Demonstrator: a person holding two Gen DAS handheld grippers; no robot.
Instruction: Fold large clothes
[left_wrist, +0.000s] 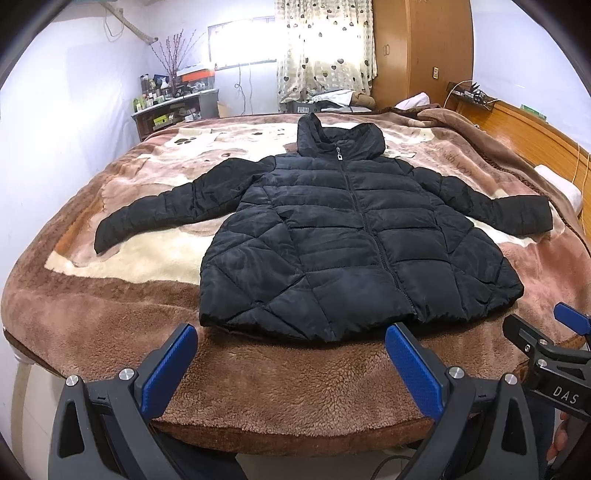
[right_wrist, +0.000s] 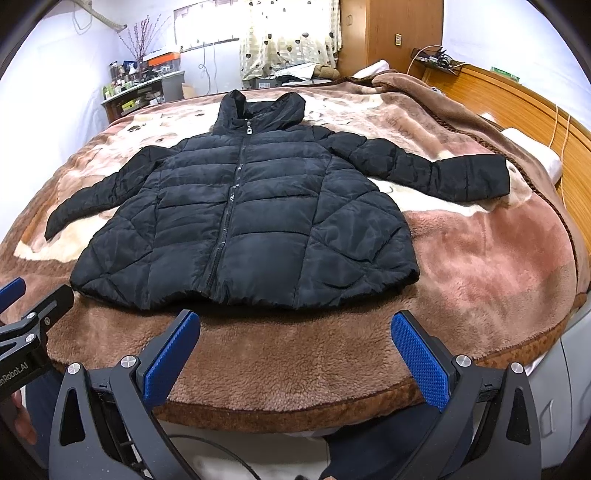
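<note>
Garment: a black quilted puffer jacket with a hood (left_wrist: 354, 236) lies flat and face up, zipped shut, in the middle of the bed; hood at the far end, hem at the near edge; both sleeves spread out to the sides.
Surface: a brown and cream plush fleece blanket (left_wrist: 110, 314) covers the bed beneath it; a wooden headboard (right_wrist: 524, 99) runs along the right.
Axis: the zip line runs straight away from the grippers; the hem lies just ahead of both.
Left gripper (left_wrist: 291, 369): blue-padded jaws spread wide, holding nothing; nearer the hem corner and sleeve on the left.
Right gripper (right_wrist: 295, 354): blue-padded jaws spread wide, holding nothing; nearer the right hem corner and the right sleeve (right_wrist: 443, 170).
Writing: "DAS" in white on the right gripper's body; what seems to read "nRobot.AI" on the left one, cut off at the frame edge.
Stage: folding looks not yet begun.
</note>
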